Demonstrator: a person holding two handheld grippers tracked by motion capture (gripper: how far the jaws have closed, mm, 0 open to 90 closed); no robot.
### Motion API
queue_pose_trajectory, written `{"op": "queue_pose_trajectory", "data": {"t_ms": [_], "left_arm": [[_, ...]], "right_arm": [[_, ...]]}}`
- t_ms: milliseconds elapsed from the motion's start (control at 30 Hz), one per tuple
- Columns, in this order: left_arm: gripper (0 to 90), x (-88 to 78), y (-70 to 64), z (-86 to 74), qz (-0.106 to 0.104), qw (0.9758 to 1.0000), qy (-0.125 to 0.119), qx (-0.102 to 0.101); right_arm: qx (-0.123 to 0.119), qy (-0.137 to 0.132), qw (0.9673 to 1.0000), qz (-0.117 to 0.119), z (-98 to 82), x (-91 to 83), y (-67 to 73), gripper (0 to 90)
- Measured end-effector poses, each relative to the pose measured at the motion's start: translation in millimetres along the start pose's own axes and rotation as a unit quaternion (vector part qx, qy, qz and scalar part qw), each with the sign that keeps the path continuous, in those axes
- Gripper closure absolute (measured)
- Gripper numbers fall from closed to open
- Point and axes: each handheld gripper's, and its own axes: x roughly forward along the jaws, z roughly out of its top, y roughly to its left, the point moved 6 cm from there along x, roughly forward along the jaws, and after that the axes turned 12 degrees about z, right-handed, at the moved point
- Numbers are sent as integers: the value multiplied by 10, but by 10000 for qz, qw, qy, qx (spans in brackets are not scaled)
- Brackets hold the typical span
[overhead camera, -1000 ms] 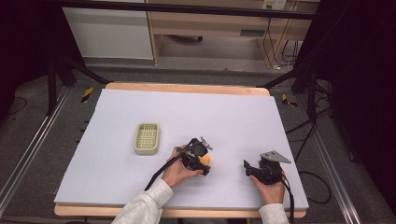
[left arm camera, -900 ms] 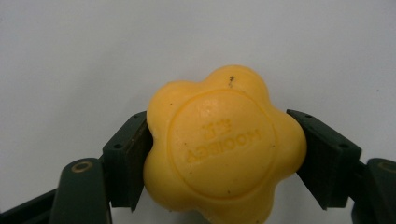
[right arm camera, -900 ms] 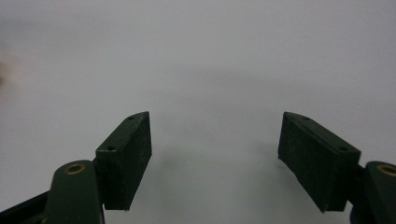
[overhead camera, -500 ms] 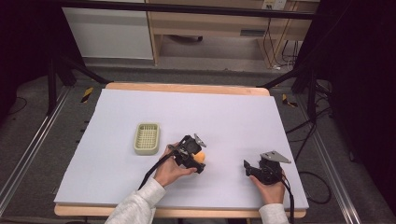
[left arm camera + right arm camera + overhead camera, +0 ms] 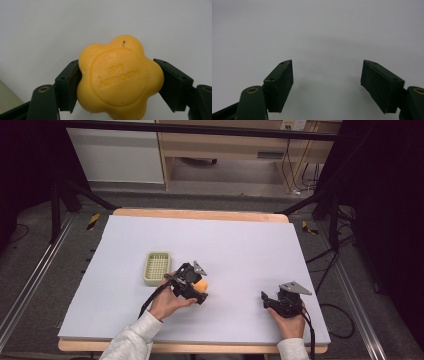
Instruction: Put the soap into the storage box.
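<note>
The yellow flower-shaped soap (image 5: 120, 78), stamped upside-down with what reads "HOOCIDEA", sits clamped between my left gripper (image 5: 192, 287)'s jaws just right of the green basket (image 5: 157, 268). I've carried it closer to that basket than a second ago. My right gripper (image 5: 272, 301) rests spread wide and empty over the white table (image 5: 250, 245).

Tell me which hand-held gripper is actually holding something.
The left hand-held gripper: its jaws clamp the yellow flower-shaped soap, beside the green basket. The right hand-held gripper is open, with bare table between its jaws.
</note>
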Motion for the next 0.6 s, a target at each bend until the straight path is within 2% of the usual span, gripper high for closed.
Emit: {"op": "queue_pose_trajectory", "data": {"t_ms": [100,267,400,567,600], "left_arm": [[263,-18,43,-40,21,10000,13,-30],[263,-63,199,-157,85,9997,-36,-223],[263,-103,265,-188,180,9994,-76,-285],[263,-146,326,-197,194,9991,-140,-361],[263,-168,374,-207,214,9987,-156,-443]], "right_arm": [[-17,-4,10000,-11,0,1,-3,263],[10,17,10000,-8,-1,6,-4,262],[49,22,10000,6,-2,7,-13,262],[62,19,10000,12,-1,5,-12,262],[42,12,10000,0,-1,4,-13,262]]}}
